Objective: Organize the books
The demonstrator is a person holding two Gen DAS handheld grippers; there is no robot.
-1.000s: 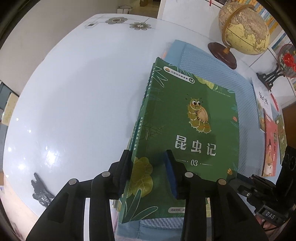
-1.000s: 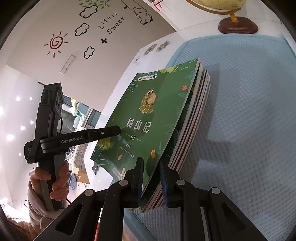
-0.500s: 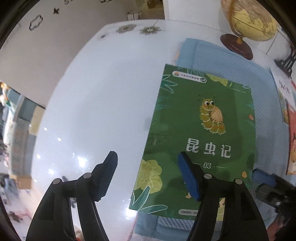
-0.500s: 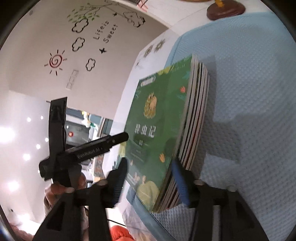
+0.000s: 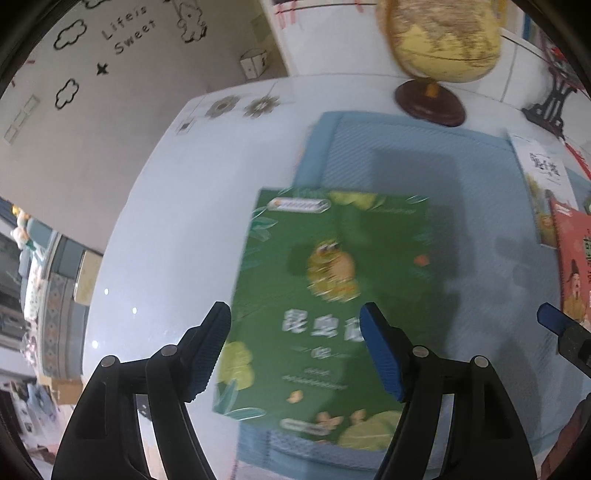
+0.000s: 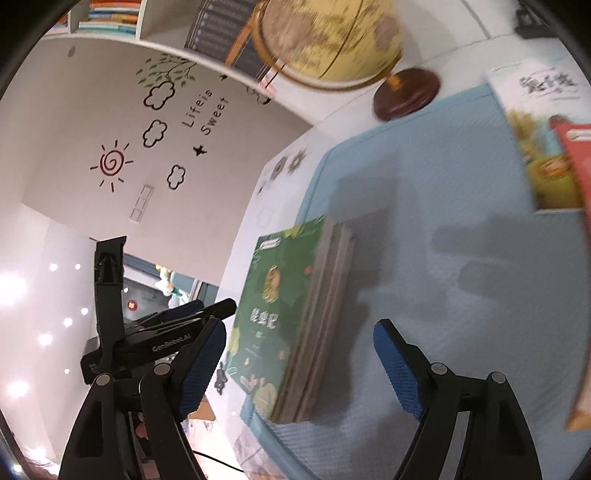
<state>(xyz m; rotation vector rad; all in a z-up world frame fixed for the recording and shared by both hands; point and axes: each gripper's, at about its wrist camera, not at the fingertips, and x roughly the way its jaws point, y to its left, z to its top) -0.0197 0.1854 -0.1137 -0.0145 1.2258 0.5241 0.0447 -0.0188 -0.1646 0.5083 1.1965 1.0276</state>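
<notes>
White wall behind the bench is carrying black stickers reading "Life is Sweet", with clouds and a star. Only the right wrist view is showing the red spiral sun, the green branch and the shelf of books above.

Farther right, the green book is lying face up on top of a stack, at the near left corner of the blue mat. Only the right wrist view is showing the stack's page edges under that cover. White Chinese characters on the cover are too blurred to read.

Left tool is hanging over the book's near part, its jaws opening, with both blue pads clear of the cover and nothing gripped. In the right wrist view its black body is reading "GenRobot.AI".

Right tool is sitting near the stack's near end, its jaws opening too, the pads standing either side without touching.

Beyond the mat, the yellow globe is standing on a dark round base. At far right, a white book with black brush lettering and a red book are lying on the mat.
</notes>
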